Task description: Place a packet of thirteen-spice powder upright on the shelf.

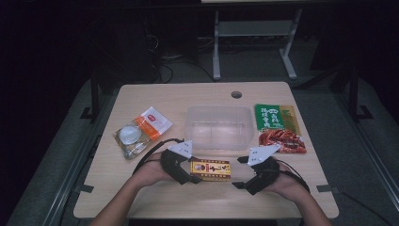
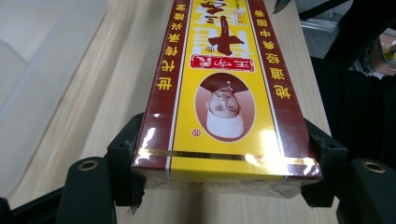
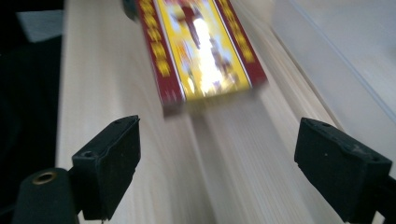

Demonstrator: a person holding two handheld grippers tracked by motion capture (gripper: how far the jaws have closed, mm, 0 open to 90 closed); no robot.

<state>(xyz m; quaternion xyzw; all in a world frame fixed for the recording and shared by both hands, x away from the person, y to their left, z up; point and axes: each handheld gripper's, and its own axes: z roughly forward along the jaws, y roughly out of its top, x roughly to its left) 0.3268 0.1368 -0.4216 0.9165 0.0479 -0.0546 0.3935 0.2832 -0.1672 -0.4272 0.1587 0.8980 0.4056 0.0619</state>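
Near the table's (image 1: 141, 197) front edge lay the yellow-and-red box (image 1: 210, 170), flat. Left claw (image 2: 224, 179) was clamped across one end; right claw (image 3: 233, 154) stood wide, holding nothing, just short of the other end. Advice: keep box level, lift clear over the clear tub's (image 1: 217, 113) rim, right claw steadying.

Yellow box (image 3: 201, 51) — blurred, far end cut off

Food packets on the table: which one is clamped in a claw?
The yellow and maroon box, clamped at one end by the left claw. The green packet, red packet and orange-white pouch lie untouched.
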